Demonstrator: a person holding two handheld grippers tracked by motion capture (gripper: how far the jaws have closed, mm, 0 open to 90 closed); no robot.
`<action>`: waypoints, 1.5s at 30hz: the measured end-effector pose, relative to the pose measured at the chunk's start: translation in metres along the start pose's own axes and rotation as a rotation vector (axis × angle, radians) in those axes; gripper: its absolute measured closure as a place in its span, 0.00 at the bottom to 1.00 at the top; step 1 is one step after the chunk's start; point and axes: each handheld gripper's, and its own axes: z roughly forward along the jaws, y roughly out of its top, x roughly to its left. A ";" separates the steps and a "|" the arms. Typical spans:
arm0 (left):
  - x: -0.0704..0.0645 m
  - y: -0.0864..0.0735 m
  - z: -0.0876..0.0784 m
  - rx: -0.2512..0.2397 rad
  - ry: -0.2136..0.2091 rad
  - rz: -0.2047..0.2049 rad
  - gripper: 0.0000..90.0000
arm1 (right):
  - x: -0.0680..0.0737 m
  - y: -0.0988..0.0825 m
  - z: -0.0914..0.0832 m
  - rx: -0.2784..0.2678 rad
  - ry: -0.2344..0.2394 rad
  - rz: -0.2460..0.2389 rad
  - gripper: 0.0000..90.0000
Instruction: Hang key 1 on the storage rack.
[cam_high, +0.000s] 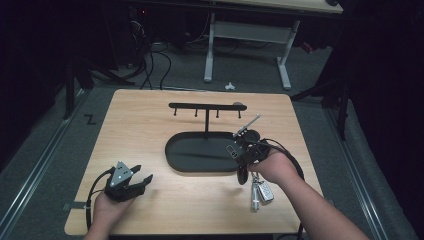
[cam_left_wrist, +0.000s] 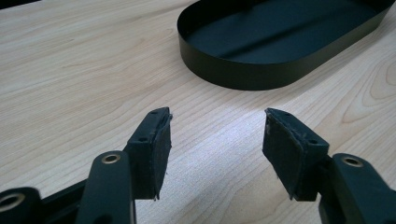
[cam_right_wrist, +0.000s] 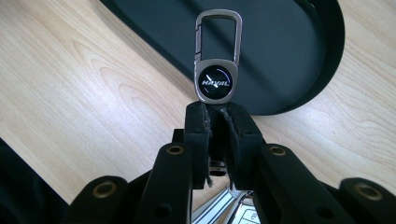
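Pale wood of the table (cam_high: 150, 130) lay under both hands. Right gripper (cam_right_wrist: 218, 114) pinched the key ring (cam_right_wrist: 217, 70), its clip pointing straight out from the fingers toward the hook rack (cam_high: 206, 106) beyond the black tray (cam_right_wrist: 289, 56); left gripper (cam_left_wrist: 217, 135) sat spread, empty, well apart.

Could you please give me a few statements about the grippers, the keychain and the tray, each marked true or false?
1. The right gripper is shut on the keychain. True.
2. The left gripper holds a key. False: its jaws stand open over bare table.
3. The keys hang below the right hand. True.
4. The keychain already hangs on the hook rack. False: it is in the gripper, beside the black tray.
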 end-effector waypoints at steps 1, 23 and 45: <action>0.000 0.000 0.000 -0.001 0.000 -0.001 0.47 | 0.000 0.001 0.000 0.004 0.000 0.002 0.89; 0.000 0.000 -0.001 -0.010 -0.013 -0.002 0.44 | -0.003 0.035 -0.017 -0.047 -0.033 0.000 0.90; 0.000 0.000 0.000 -0.001 -0.018 0.006 0.44 | -0.007 0.074 -0.032 -0.108 -0.059 0.003 0.90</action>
